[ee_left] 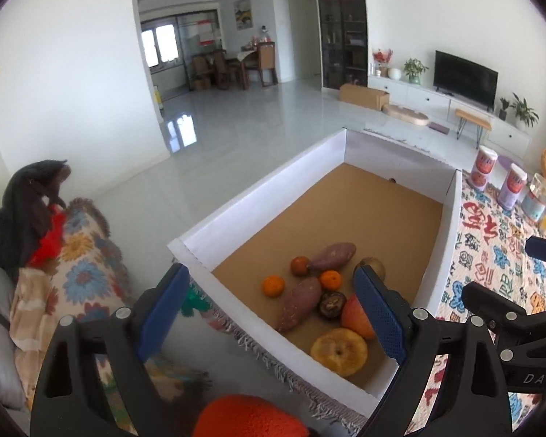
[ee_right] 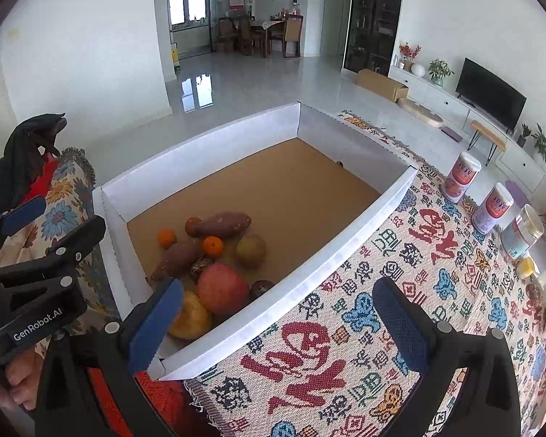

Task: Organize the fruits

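Cardboard, white on its walls and brown on its floor, forms the large shallow open box (ee_right: 331,255) that serves as landmark, resting on a woven cloth with red and blue characters (ee_right: 400,291) spread to its right. All the fruit sits heaped in the box's near corner, leaving the far floor bare, so any push there could scatter the round pieces across it. Largest in the heap are two purple-brown sweet potatoes (ee_right: 222,224), lying one behind the other toward the box's left wall; a big red apple (ee_right: 222,289) lies nearest the front wall, with a yellow-orange dimpled citrus (ee_left: 338,351) just beside it in the very corner and a brownish-green pear (ee_right: 251,249) farther in. Two small orange tangerines (ee_right: 213,245) and dark round mangosteens (ee_left: 331,304) are wedged among these, touching their neighbours, so lifting one may roll the others. The left gripper (ee_left: 273,313) hangs above the box's near-left corner with its jaws wide and holding nothing; one blue pad hides part of the apple. The right gripper (ee_right: 276,320) straddles the box's front wall, jaws likewise wide and unloaded; lowered from here, its left finger would likely catch the thin wall and crush or shift the box.
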{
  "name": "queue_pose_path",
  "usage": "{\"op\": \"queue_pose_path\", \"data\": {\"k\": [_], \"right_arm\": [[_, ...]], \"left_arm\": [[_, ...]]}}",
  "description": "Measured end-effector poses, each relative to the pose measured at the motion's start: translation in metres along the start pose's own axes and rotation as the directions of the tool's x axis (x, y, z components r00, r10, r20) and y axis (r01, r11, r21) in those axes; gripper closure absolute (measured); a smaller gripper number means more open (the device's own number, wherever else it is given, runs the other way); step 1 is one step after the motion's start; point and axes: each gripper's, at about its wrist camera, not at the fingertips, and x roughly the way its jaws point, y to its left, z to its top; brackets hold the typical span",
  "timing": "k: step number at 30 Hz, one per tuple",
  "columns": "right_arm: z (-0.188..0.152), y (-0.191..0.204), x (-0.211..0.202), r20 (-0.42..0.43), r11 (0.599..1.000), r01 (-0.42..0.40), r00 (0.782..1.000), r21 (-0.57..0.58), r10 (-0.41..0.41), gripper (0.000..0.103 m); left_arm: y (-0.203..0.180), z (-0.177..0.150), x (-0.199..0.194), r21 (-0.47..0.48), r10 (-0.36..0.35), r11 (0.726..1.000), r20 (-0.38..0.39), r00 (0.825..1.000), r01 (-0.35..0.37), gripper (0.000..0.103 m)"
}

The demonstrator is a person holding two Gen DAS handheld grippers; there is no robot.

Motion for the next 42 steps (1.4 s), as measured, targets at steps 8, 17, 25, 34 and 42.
{"op": "queue_pose_path", "data": {"k": [8, 17, 25, 34, 42], "right_arm": [[0.004, 0.008, 0.0, 0.005, 1.0, 0.018, 1.0, -0.009, -0.018, 0.0], [0.007, 0.023, -0.001, 0.007, 0.999, 0.011, 1.0, -0.038, -0.011, 0.0], [0.006, 0.033, -0.002, 0.012, 0.999, -0.003, 1.0, -0.047, 0.003, 0.0], [0.007, 0.044, -0.008, 0.024, 0.997, -0.011, 1.0, -0.072, 0.013, 0.0], [0.011, 0.053, -0.018, 0.043, 0.996, -0.013, 0.999, -0.084, 0.016, 0.0]], "left_arm": [[0.006, -0.002, -0.002, 0.025, 0.047, 0.999, 0.026, 0.999, -0.048, 0.01], [0.016, -0.005, 0.004, 0.012, 0.03, 0.999, -0.013, 0.999, -0.03, 0.009], [0.025, -0.007, -0.003, 0.001, 0.069, 0.998, 0.023, 0.997, -0.069, 0.004], [0.034, -0.007, -0.015, -0.023, 0.058, 0.998, 0.06, 0.996, -0.057, 0.004], [0.045, -0.004, -0.028, -0.056, 0.038, 0.998, 0.097, 0.995, -0.033, 0.004]]}}
